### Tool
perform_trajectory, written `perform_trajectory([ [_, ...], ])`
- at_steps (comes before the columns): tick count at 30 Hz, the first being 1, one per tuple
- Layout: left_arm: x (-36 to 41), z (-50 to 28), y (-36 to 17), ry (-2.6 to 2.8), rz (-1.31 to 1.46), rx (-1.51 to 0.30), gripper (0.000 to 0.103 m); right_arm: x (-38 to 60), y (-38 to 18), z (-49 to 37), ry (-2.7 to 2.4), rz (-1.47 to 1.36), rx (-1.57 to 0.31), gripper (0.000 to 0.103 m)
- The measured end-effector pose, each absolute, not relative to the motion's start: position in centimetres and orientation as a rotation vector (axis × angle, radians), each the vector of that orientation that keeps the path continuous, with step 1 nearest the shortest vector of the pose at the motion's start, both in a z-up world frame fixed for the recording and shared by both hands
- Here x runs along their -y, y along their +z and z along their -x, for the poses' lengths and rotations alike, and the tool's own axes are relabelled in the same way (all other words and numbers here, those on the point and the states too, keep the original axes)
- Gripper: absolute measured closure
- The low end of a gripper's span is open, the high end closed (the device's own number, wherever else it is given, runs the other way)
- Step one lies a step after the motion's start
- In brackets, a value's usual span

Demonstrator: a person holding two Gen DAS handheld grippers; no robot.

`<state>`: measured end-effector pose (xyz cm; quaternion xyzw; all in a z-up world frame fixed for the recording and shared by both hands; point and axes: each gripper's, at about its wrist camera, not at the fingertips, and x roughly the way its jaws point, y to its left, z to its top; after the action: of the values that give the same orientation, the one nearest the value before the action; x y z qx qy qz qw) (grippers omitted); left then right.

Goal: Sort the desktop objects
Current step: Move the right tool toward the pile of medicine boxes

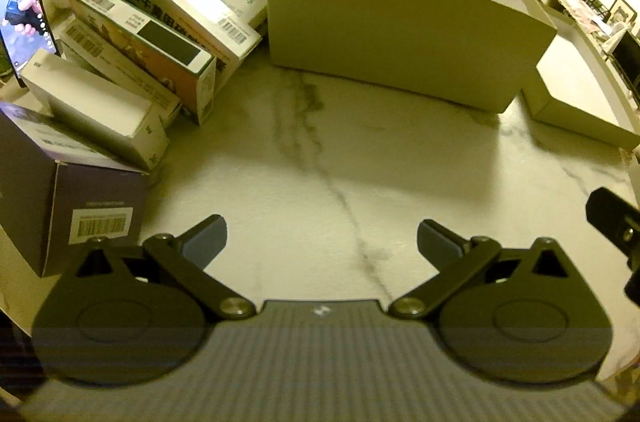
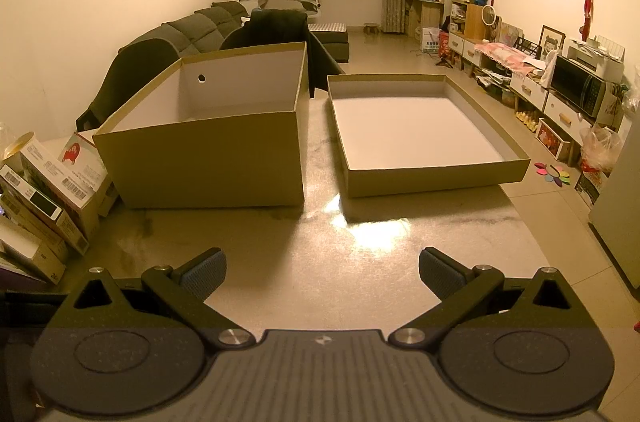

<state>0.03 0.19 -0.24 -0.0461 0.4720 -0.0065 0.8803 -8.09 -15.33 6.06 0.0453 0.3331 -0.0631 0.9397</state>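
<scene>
Marble table (image 1: 320, 150) bare between spread-wide empty left gripper (image 1: 322, 242), right gripper (image 2: 322, 272) and deep box (image 2: 208, 158).

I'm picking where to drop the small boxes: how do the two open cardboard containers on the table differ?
The deep box has tall walls and a round hole in its far wall; the shallow lid has low walls and no visible hole. The deep box sits left, nearer the pile of small boxes. Both look empty, tan outside, white inside.

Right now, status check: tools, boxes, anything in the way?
Both tools open, empty: left, right. Small boxes piled left of the empty deep box. Table between clear.
</scene>
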Motion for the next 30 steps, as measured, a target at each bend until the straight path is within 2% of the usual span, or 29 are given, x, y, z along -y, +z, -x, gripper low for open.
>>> perform_trajectory([
  [30,-2.5,1.7,1.3,0.053,0.118,-0.885,0.000,14.4,6.2,7.6,-0.104,-0.094,-0.643,0.000],
])
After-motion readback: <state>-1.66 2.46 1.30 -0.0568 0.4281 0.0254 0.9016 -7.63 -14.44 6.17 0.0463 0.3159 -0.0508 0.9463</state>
